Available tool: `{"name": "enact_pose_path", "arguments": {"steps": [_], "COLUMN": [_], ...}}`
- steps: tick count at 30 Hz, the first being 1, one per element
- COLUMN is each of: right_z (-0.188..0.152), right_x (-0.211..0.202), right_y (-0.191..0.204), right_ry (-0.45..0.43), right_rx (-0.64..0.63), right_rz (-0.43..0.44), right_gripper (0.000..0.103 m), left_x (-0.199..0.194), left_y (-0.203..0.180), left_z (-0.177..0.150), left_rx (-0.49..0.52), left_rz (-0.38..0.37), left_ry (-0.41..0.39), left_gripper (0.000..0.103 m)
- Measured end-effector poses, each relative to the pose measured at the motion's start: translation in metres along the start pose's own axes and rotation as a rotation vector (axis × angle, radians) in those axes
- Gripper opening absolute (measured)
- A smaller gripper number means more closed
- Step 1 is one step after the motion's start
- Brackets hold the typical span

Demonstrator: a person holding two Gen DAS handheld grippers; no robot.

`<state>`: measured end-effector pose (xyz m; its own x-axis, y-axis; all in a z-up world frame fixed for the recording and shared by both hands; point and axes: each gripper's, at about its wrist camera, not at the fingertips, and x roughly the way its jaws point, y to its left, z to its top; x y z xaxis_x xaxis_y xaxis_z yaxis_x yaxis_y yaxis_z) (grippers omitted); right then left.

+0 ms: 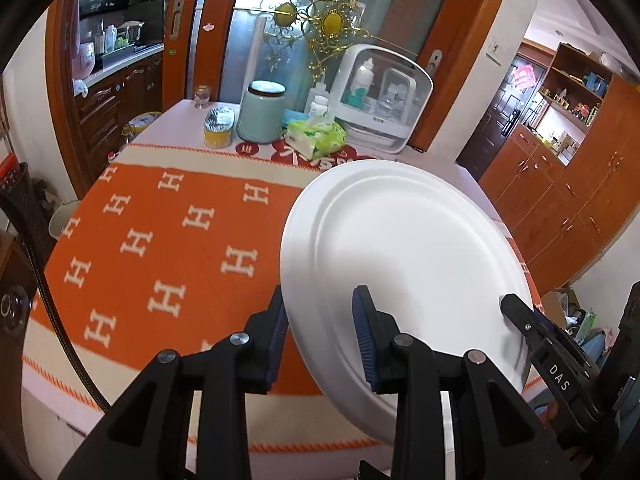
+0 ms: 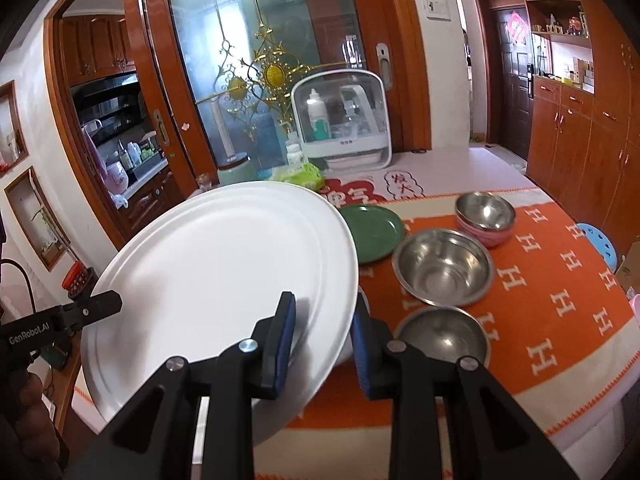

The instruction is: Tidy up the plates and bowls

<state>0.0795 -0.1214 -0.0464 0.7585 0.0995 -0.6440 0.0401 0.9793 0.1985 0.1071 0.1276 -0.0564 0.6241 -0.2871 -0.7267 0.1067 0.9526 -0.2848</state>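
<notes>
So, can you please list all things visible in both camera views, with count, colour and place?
Large plate: one, white, held tilted above the table between both grippers.
Small plate: one, green, on the tablecloth behind the white plate.
Bowls: three steel, in a row right of the plates; the far one sits in a pink bowl.
Tablecloth: one, orange with white H letters.
Jar: one, pale green, far table end.
Tissue pack: one, green, beside the jar.
Storage box: one, white and clear, far end.
Left gripper: black, blue pads, clamping the plate rim.
Right gripper: same, on the opposite rim.

Both the left claw [image 1: 320, 340] and the right claw [image 2: 324, 344] point downward, jaws narrowed, gripping opposite rims.
</notes>
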Motion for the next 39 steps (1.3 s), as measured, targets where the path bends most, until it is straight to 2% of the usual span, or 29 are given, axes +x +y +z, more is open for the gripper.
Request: {"name": "enact_pose_path", "arguments": {"steps": [8, 13, 21, 28, 31, 39], "right_z": [-0.031, -0.052, -0.088, -0.114, -0.121, -0.121], "right_x": [-0.013, -0.011, 0.005, 0.031, 0.039, 0.051], "right_y": [-0.026, -0.037, -0.050, -0.063, -0.069, -0.085], "right_ry": [0.088, 0.168, 0.303, 0.428, 0.458, 0.449], "right_rx": [-0.023, -0.036, -0.036, 0.001, 0.017, 0.026], "right_rz": [0.014, 0.023, 0.037, 0.034, 0.024, -0.022], "right_gripper": [0.028, 0.028, 0.028, 0.028, 0.029, 0.029], "left_x": [-0.004, 0.003, 0.025, 0.053, 0.065, 0.096], "left_y": [-0.021, -0.030, -0.029, -0.029, -0.033, -0.045], "left_z": [-0.047, -0.075, -0.114, -0.133, -0.136, -0.141], "left_rx": [-0.033, -0.043, -0.058, -0.036, -0.016, 0.024], "left_rz": [0.035, 0.081, 0.145, 0.185, 0.195, 0.196], "left_ry": [0.052, 0.119, 0.232, 0.327, 0.351, 0.393], "left_gripper": [0.031, 0.031, 0.031, 0.031, 0.031, 0.030]}}
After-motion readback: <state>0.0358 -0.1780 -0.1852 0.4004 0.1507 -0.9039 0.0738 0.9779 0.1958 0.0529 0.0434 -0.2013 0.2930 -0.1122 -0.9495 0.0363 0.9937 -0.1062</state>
